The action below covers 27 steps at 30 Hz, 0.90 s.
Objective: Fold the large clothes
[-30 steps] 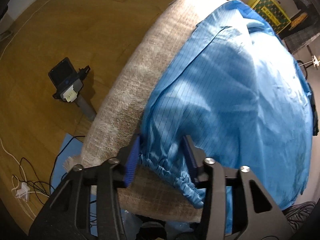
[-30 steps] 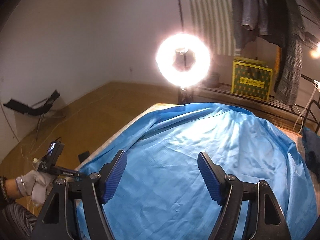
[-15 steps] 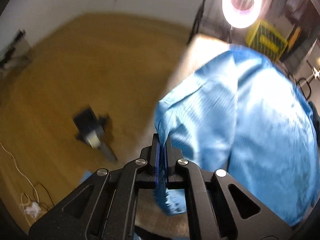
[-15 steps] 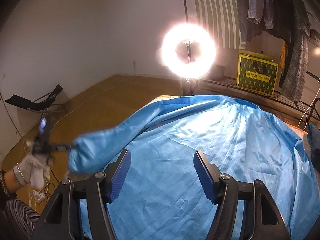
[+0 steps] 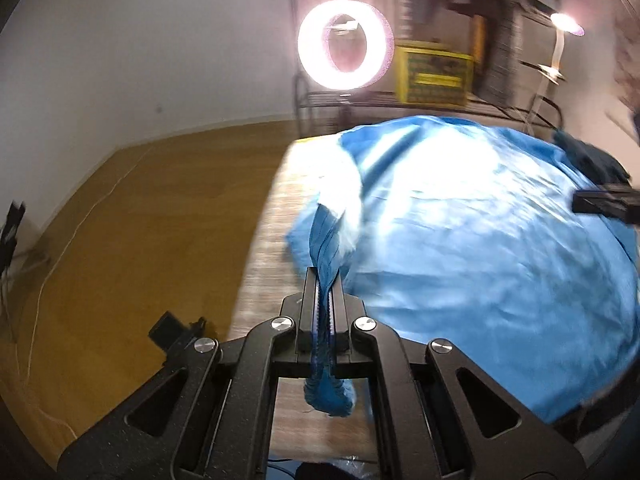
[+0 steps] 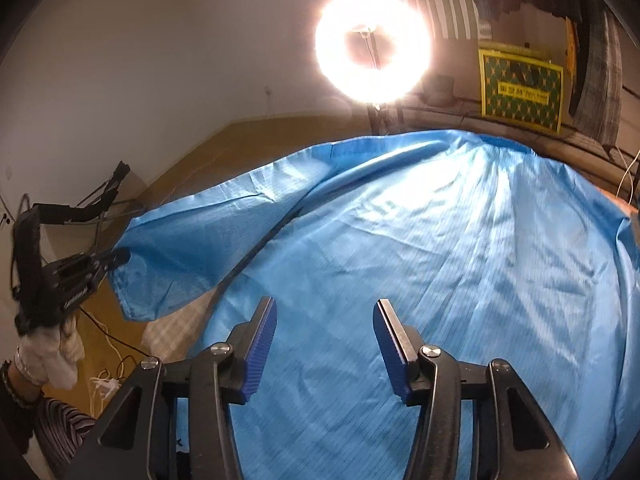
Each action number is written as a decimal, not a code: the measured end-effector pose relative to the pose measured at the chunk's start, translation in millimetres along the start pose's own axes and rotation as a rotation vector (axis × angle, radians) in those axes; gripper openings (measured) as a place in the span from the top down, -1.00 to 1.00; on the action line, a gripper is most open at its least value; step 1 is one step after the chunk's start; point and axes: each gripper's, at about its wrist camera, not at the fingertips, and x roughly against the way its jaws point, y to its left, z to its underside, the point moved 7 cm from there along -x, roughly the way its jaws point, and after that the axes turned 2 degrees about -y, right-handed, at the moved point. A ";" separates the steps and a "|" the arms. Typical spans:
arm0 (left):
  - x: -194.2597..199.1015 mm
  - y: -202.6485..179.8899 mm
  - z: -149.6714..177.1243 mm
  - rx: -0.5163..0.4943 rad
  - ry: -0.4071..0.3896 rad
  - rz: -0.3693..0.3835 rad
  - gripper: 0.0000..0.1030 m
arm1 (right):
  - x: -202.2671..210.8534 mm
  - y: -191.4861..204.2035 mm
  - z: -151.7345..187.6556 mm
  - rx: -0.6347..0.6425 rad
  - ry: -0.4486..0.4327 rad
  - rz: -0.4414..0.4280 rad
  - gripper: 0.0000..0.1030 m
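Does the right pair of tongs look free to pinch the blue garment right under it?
Probably yes: the right tongs are closing just above the blue garment, with nothing between. The left tongs hold its sleeve off aside.

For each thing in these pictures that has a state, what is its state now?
Left claw: shut on the sleeve cuff.
Right claw: closing above the cloth, nothing between its pads.
Blue garment: spread on the table, one sleeve lifted off it.
Ring light: switched on.

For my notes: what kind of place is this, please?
Probably a room set up for filming at home: a lit ring light on a stand, hanging clothes at the back, wooden floor.
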 end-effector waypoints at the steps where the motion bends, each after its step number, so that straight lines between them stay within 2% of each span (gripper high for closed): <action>1: 6.8 -11.8 2.1 -0.026 -0.007 0.015 0.98 | 0.3 -1.2 1.7 -0.001 0.001 0.001 -0.01; 7: 25.2 -88.2 30.8 -0.235 -0.012 0.076 0.98 | 1.4 -16.8 11.0 -0.058 0.029 -0.011 0.09; 10: 24.5 -114.1 53.9 -0.310 0.034 0.122 0.98 | 2.5 -25.9 13.6 -0.086 0.039 -0.012 0.10; 12: 21.7 -122.8 67.1 -0.322 0.074 0.150 0.98 | 1.2 -30.9 16.0 -0.101 0.047 -0.018 0.10; 15: 15.9 -134.3 78.5 -0.349 0.096 0.146 0.98 | -4.8 -34.5 20.7 -0.124 0.075 -0.043 0.09; 19: 10.2 -140.6 86.2 -0.309 0.133 0.176 0.98 | -19.9 -37.5 26.2 -0.157 0.109 -0.059 0.09; 23: 12.3 -151.2 94.9 -0.311 0.140 0.196 0.98 | -28.8 -33.2 26.6 -0.191 0.131 -0.093 0.09; 27: 18.5 -159.3 107.5 -0.297 0.144 0.242 0.98 | -28.1 -22.5 28.1 -0.164 0.133 -0.114 0.09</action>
